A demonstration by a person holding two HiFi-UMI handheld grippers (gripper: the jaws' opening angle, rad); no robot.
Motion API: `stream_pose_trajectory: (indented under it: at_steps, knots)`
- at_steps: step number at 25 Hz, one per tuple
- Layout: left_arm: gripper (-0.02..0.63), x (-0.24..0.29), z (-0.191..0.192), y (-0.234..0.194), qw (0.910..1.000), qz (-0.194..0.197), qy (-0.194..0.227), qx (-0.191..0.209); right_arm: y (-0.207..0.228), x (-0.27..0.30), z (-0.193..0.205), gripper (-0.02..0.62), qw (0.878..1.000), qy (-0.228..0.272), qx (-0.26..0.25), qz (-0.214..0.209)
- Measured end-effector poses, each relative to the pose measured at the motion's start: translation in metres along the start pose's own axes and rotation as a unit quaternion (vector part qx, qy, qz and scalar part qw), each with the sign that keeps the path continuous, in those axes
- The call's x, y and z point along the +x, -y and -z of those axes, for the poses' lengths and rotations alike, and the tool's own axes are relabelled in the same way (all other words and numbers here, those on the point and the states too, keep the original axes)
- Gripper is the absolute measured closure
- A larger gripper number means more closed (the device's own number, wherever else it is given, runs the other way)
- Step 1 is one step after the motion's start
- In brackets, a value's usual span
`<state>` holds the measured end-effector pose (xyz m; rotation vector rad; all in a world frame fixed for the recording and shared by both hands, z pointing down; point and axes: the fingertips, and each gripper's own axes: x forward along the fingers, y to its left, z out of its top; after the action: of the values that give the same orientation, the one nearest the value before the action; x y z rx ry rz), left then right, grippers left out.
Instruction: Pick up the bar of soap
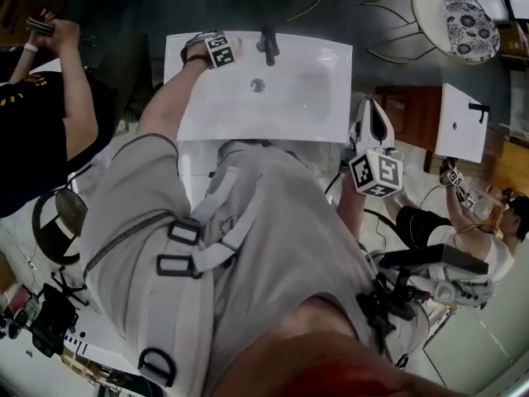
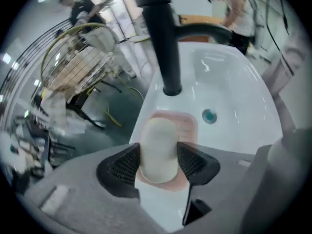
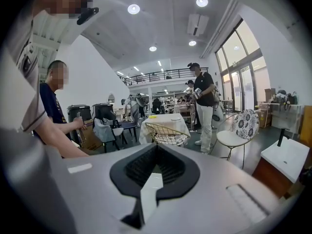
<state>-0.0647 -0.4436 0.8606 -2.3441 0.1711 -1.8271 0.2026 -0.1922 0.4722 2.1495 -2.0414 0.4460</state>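
Left grasp on soap, lift pending

Left gripper (image 2: 158,164) points down at the sink (image 2: 239,89) rim, its pads against both sides of the bar of soap (image 2: 158,143). The bar sits on a pink soap dish (image 2: 189,126) just in front of the black faucet (image 2: 163,43). Looks like the grasp step; next, hold firm and lift straight up, since the bar is likely slippery. Right gripper (image 3: 155,167) idles beside the sink, jaws together, empty.
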Motion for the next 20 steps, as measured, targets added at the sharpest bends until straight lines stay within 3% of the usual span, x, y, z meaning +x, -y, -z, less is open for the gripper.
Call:
stream_pose_trajectory:
  at_steps: [2,3,5,7,11,15,17,20]
  knots:
    - [0.363,-0.002,0.007,-0.006,0.9954,0.008,0.032,-0.090,0.002,0.000,0.001,0.594,1.000,-0.001,0.000,0.002]
    - [0.370,-0.005,0.009,-0.006,0.9924,0.012,0.045,-0.114,0.003,-0.001,0.002,0.594,1.000,-0.003,0.000,0.003]
    - [0.411,-0.010,0.008,-0.007,0.9911,0.010,0.059,-0.119,0.005,-0.004,0.004,0.594,1.000,-0.006,0.000,0.004]
    - [0.445,-0.015,0.004,-0.008,0.9940,0.002,0.057,-0.093,0.005,-0.003,0.005,0.594,1.000,-0.007,0.000,0.002]
    - [0.442,-0.020,-0.005,-0.007,0.9989,-0.026,0.037,-0.012,-0.004,0.002,0.004,0.594,1.000,-0.008,0.002,-0.010]
    - [0.457,-0.027,-0.004,0.006,0.9889,-0.124,0.015,0.080,-0.005,0.002,0.000,0.594,1.000,-0.005,-0.004,-0.010]
    - [0.450,-0.025,-0.004,0.008,0.9840,-0.158,0.019,0.080,0.001,0.002,0.001,0.594,1.000,-0.007,-0.004,-0.005]
    - [0.439,-0.025,-0.002,0.002,0.9825,-0.169,0.012,0.079,0.005,0.003,0.004,0.594,1.000,-0.013,0.000,-0.001]
